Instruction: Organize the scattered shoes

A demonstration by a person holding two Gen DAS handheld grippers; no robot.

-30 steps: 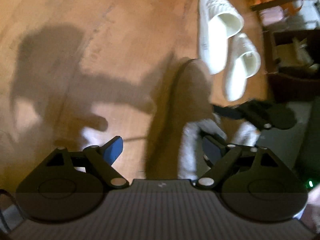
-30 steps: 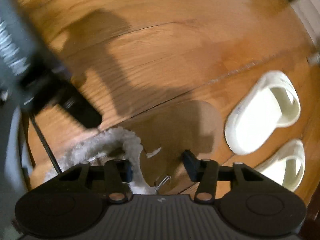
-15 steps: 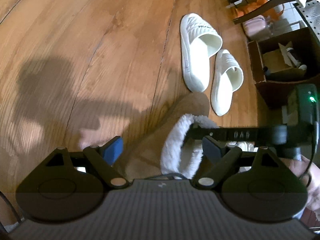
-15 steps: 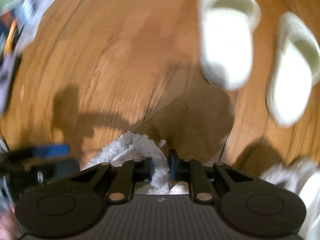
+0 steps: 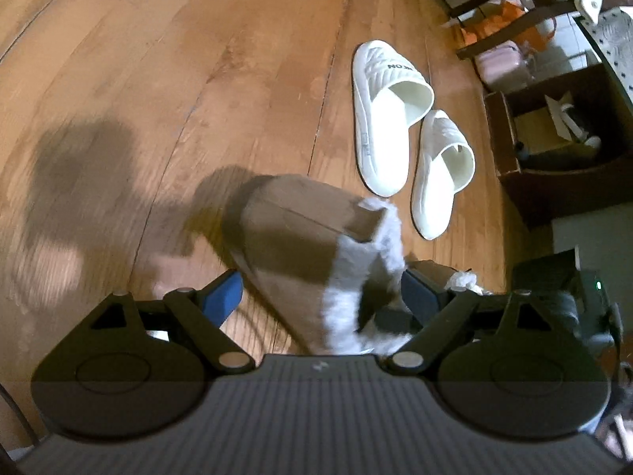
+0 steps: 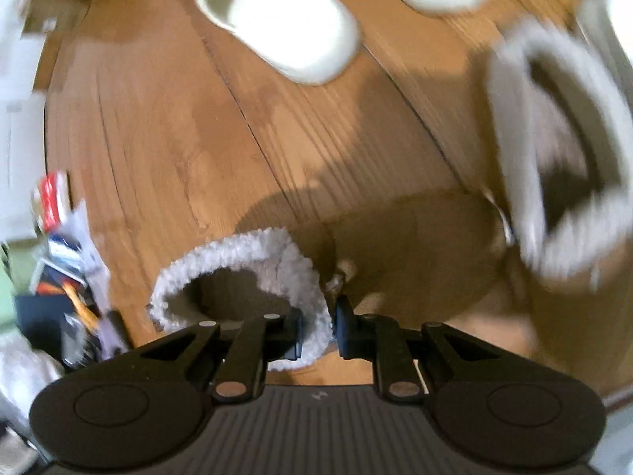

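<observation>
Shoes first. Where, the brown slipper (image 5: 292,229)?
Up off the wooden floor (image 5: 158,79), hanging on the near side of the white slides (image 5: 379,118), just short of their heels in the left wrist view.

Held by what?
By the right gripper (image 6: 320,330), clamped down narrow on the white fleece collar (image 6: 237,253), one pad inside the opening, the other outside against the brown upper.

And the left gripper (image 5: 320,291)?
Spread wide, gripping nothing. Framing the hanging slipper between its blue pads (image 5: 221,293), seen from the left wrist. Hard to tell whether the far pad brushes the fleece; no clear pinch either way.

Lying how, the white slides?
Flat on the boards, side by side, nearly touching, toes pointing away from the left wrist camera, open heels toward it.

Any other shoe?
A second slipper (image 6: 514,118), fleece-lined too, to the right of the white slides in the right wrist view, opening facing the camera. Badly blurred, so nothing more to say on its pose.

Anything else around?
An open cardboard box (image 5: 554,194) to the right of the white slides from the left wrist. A heap of clutter (image 6: 63,261) well to the left of them from the right wrist, too smeared to sort out.
</observation>
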